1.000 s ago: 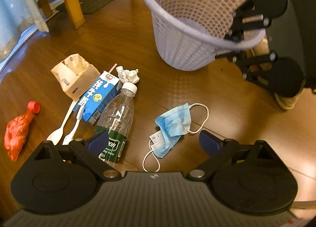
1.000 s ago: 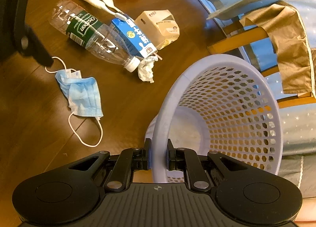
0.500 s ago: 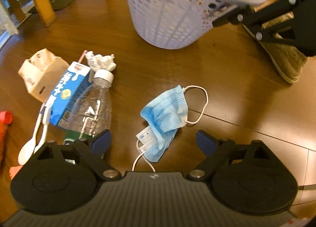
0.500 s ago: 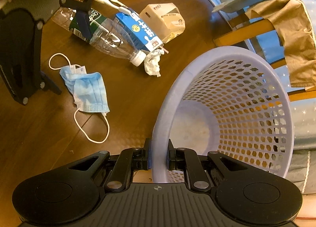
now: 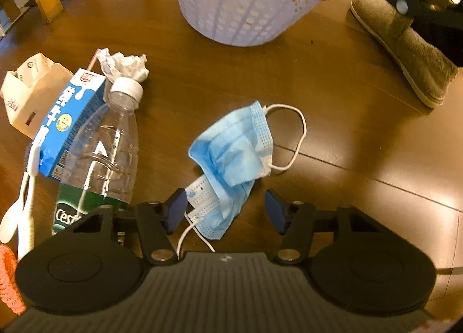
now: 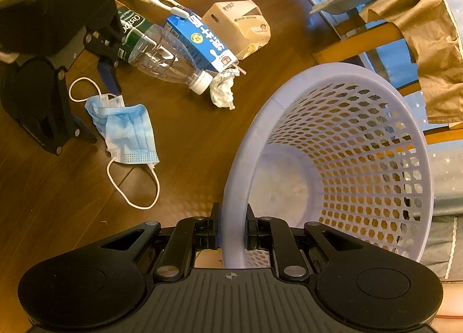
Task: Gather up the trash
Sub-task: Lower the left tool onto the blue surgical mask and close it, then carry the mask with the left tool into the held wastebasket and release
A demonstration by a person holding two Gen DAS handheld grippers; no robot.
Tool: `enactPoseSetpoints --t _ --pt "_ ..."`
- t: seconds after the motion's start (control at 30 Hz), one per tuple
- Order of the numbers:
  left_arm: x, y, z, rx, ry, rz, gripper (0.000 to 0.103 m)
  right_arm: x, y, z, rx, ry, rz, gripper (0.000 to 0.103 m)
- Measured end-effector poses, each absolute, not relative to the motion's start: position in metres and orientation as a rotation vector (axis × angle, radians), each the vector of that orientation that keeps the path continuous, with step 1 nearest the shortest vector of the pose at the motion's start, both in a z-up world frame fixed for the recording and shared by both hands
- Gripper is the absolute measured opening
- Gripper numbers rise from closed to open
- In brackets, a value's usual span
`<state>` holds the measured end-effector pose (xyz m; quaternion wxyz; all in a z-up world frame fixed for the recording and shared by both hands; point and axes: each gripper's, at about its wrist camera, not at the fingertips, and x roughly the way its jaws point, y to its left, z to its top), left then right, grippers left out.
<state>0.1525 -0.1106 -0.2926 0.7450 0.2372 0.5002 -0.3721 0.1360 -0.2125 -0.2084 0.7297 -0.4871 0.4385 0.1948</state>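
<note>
Left hand-held gripper (image 5: 224, 208) is low over the wooden floor (image 5: 332, 107), jaws closing around the crumpled blue face mask (image 5: 231, 156), pads not yet pressing it. Right hand-held gripper (image 6: 233, 228) is clamped on the rim of the lavender mesh wastebasket (image 6: 361, 142). Plastic bottle (image 5: 101, 156), milk carton (image 5: 69, 121) and tissue wad (image 5: 124, 64) lie just left of the mask.

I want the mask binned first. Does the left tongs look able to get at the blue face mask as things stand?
Probably yes. The left tongs is closing with the lower end of the blue face mask already between its fingers, and nothing lies on the mask. The plastic bottle lies clear to one side.
</note>
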Motion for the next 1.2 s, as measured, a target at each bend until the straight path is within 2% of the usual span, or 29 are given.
enactPoseSetpoints --t 0.2,0.37,0.47,0.87,1.2 --pt "0.149 -0.111 -0.298 0.544 1.106 -0.819 0.034 0.136 -0.212 -0.209 -1.072 0.966 0.429 0.01" --pt "0.15 -0.108 -0.3 0.552 1.116 -0.809 0.01 0.136 -0.211 -0.21 -1.081 0.966 0.434 0.01" --pt "0.152 -0.105 -0.295 0.546 1.124 -0.804 0.003 0.136 -0.211 -0.211 -1.082 0.967 0.432 0.01" --pt "0.177 -0.082 -0.232 0.486 1.132 -0.74 0.002 0.14 -0.207 -0.212 -1.086 0.964 0.429 0.01" --pt "0.193 -0.071 -0.124 0.435 1.021 -0.752 0.002 0.143 -0.203 -0.212 -1.089 0.959 0.434 0.01"
